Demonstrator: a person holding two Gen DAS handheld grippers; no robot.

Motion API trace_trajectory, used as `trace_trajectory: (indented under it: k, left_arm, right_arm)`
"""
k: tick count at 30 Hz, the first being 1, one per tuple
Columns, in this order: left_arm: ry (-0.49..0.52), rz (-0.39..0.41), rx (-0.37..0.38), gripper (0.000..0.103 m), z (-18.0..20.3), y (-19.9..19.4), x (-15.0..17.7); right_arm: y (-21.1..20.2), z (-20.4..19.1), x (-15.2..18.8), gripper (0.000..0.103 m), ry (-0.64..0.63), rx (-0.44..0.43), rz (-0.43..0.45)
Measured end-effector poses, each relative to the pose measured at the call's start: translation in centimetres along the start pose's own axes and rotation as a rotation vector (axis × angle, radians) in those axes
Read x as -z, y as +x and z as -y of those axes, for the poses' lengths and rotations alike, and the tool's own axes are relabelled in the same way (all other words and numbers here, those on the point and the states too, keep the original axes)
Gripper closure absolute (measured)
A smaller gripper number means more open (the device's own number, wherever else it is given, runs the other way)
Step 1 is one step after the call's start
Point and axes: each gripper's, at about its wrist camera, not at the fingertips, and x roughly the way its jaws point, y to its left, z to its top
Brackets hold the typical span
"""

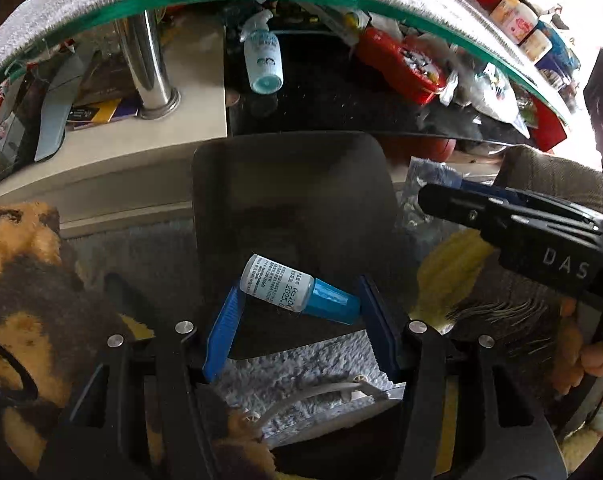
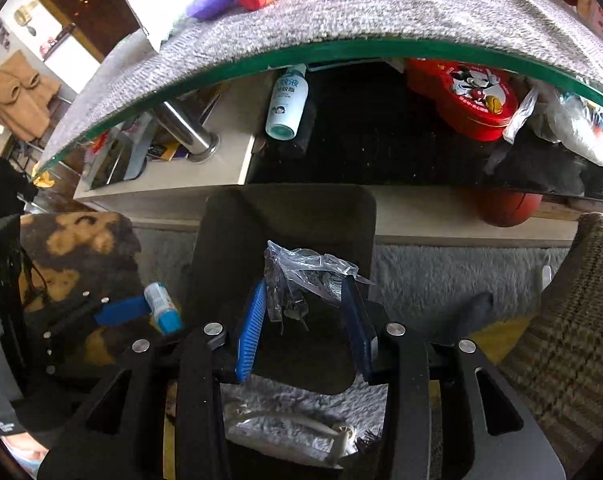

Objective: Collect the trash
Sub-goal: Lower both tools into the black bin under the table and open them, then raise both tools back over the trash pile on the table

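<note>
I have the small bottle with the blue cap pinched crosswise in my left tongs, label end against the left pad and cap against the right, so it lies nearly level and cannot roll out while I carry it. It hangs over the near part of the dark bin, which stands on the grey rug just ahead of me, and I judge that placement is deliberate: once the pads part, the bottle should fall straight in. My right tongs are clamped on the crumpled clear plastic bag, its loose folds sticking up past the tips, and that too sits over the same bin, a little to the right of the bottle. Holding one piece in each lets me bring both pieces of trash to the bin at once. Beyond the bin runs the low surface with its glass top; on the far lower shelf lies a white spray bottle, and a red tin sits to the right.
</note>
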Motion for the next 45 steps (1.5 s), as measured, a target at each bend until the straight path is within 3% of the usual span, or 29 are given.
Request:
trace_trajectory:
  k: [4,5,6,8,13,18,30,45]
  left_arm:
    - [0.007,0.008,-0.005,0.048,0.2,0.0,-0.2]
    - [0.007,0.009,-0.006,0.048,0.3,0.0,-0.2]
    - [0.007,0.009,-0.007,0.043,0.3,-0.1,-0.3]
    - [0.004,0.012,-0.01,0.033,0.3,-0.1,-0.3]
    - [-0.017,0.017,-0.012,0.023,-0.2,-0.6,-0.6]
    - [-0.03,0.059,0.001,0.014,-0.3,-2.3,-1.3]
    - [0.015,0.215,-0.048,0.011,-0.3,-8.5,-4.6]
    - [0.039,0.325,-0.117,0.009,-2.2,-12.4,-12.4]
  right_arm:
    - [0.3,-0.1,-0.3,0.058,-0.013,-0.006,-0.008]
    - [0.3,0.0,-0.4,0.051,-0.013,-0.006,-0.009]
    - [0.3,-0.1,-0.4,0.043,-0.014,-0.003,-0.007]
    - [0.1,0.0,-0.5,0.039,-0.012,-0.001,-0.001]
    - [-1.0,0.9,-1.0,0.038,0.019,-0.002,0.029]
    - [-3.7,1.6,-2.0,0.029,0.036,0.014,0.105]
    - [-9.9,1.6,-5.8,0.027,0.017,0.046,0.265]
    - [-9.5,0.6,-14.0,0.027,-0.022,0.096,0.306]
